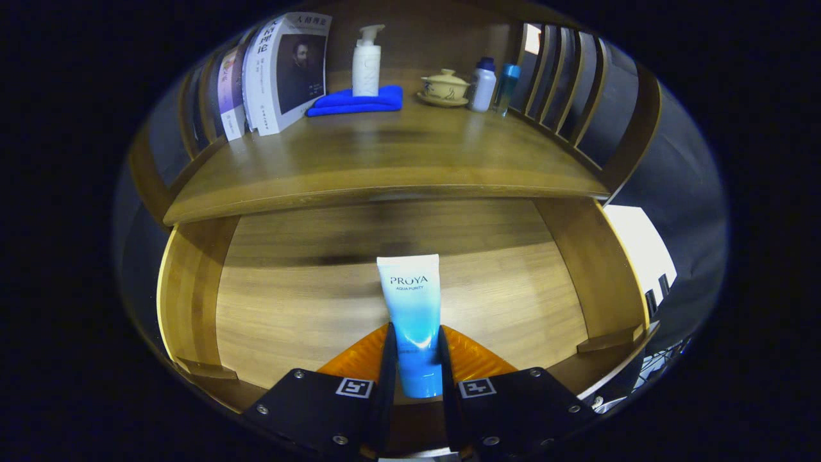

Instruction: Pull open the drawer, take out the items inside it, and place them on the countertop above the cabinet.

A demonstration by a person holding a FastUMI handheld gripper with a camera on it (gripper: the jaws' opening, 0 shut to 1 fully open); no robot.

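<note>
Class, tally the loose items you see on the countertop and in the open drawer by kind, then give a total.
Books: 3
Pump bottle: 1
Blue cloth: 1
Lidded cup on saucer: 1
Small bottles: 2
Tube, gripped by the gripper over the drawer: 1
Total: 9

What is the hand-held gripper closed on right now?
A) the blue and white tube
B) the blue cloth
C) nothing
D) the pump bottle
A: both fingers of the hand-held gripper press the sides of the blue and white tube, over the open drawer.
</note>
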